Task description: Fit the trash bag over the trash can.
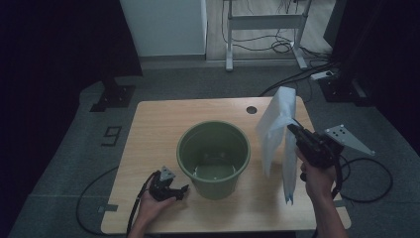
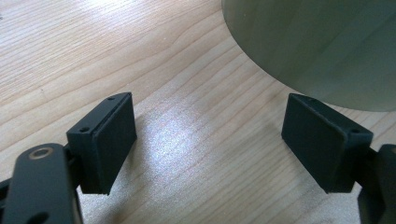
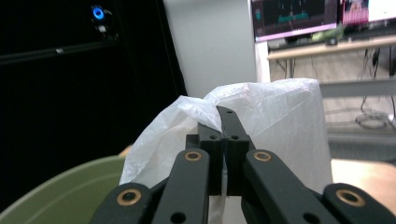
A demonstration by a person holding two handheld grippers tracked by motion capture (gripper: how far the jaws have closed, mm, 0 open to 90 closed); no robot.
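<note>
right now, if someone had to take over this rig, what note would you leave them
Right gripper: shut on the white plastic bag, holding it in the air to the right of the green bucket; the bag hangs folded, not spread.
Left gripper: open, holding nothing, resting on the table close to the bucket's left side.
Done: bag picked up.
Left, most likely: open the bag and fit it into the bucket, which stands upright and looks unlined; the left gripper is free to help.
</note>
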